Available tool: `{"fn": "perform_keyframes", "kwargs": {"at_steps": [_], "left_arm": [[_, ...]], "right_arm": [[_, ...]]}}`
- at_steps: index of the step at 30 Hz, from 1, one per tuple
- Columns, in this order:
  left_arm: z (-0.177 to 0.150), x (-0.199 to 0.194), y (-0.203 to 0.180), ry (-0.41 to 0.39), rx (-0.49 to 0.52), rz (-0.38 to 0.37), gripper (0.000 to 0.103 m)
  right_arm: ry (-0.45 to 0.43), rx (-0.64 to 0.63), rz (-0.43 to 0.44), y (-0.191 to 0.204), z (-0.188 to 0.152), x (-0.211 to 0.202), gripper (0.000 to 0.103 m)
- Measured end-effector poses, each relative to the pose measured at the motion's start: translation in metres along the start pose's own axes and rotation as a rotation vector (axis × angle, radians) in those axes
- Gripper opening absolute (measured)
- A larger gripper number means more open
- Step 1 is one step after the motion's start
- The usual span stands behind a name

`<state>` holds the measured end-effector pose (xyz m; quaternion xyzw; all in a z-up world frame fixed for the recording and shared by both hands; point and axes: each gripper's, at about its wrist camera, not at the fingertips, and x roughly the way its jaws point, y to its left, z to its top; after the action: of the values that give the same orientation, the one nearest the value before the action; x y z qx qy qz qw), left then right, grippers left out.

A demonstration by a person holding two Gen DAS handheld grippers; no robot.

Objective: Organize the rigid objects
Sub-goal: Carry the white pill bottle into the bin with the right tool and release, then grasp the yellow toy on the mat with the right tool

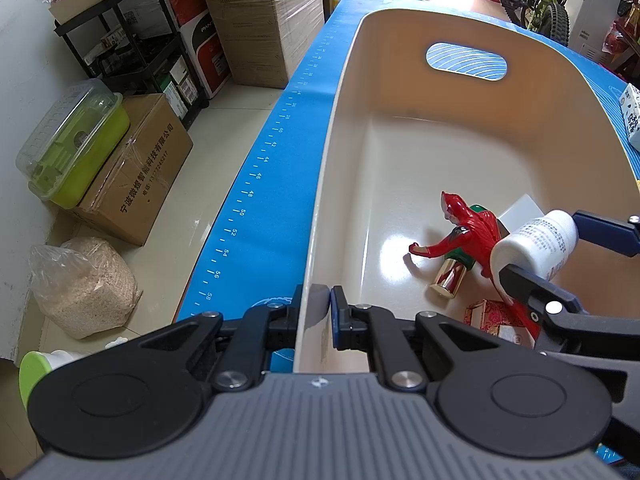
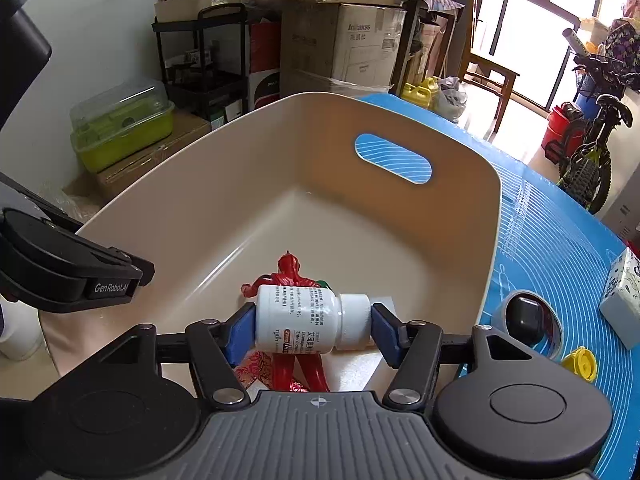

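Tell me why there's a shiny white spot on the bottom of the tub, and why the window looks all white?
Left wrist view: the spot is glare on the glossy floor of the beige tub, beside the red toy figure. Right wrist view: daylight overexposes the window, washing it out. Both views: the fisheye lens bends the tub's rim.

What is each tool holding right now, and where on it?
The left tool is clamped on the beige bin's near rim. The white pill bottle lies endwise between the right tool's pads, base and cap; the cap-side pad shows a gap.
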<state>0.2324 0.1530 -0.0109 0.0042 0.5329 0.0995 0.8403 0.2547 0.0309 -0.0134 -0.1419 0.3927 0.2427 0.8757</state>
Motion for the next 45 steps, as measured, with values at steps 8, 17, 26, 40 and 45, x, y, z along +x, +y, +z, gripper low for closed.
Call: {"fn": "perform_keyframes", "kwargs": {"at_steps": [8, 17, 26, 40, 45], "left_arm": [[0.000, 0.000, 0.000, 0.000, 0.002, 0.001, 0.013], [0.000, 0.000, 0.000, -0.001, 0.001, 0.001, 0.013], [0.000, 0.000, 0.000, -0.001, 0.002, 0.001, 0.014], [0.001, 0.000, -0.001, 0.000, 0.003, 0.008, 0.014], [0.001, 0.000, -0.002, -0.001, 0.004, 0.009, 0.014]], "right_arm": [[-0.055, 0.077, 0.014, -0.017, 0.008, -0.020, 0.080], [-0.164, 0.112, -0.046, -0.044, 0.012, -0.052, 0.085], [-0.228, 0.243, -0.186, -0.113, -0.006, -0.067, 0.088], [-0.072, 0.357, -0.385, -0.203, -0.072, -0.022, 0.088], [-0.023, 0.384, -0.390, -0.221, -0.093, -0.002, 0.088]]}}
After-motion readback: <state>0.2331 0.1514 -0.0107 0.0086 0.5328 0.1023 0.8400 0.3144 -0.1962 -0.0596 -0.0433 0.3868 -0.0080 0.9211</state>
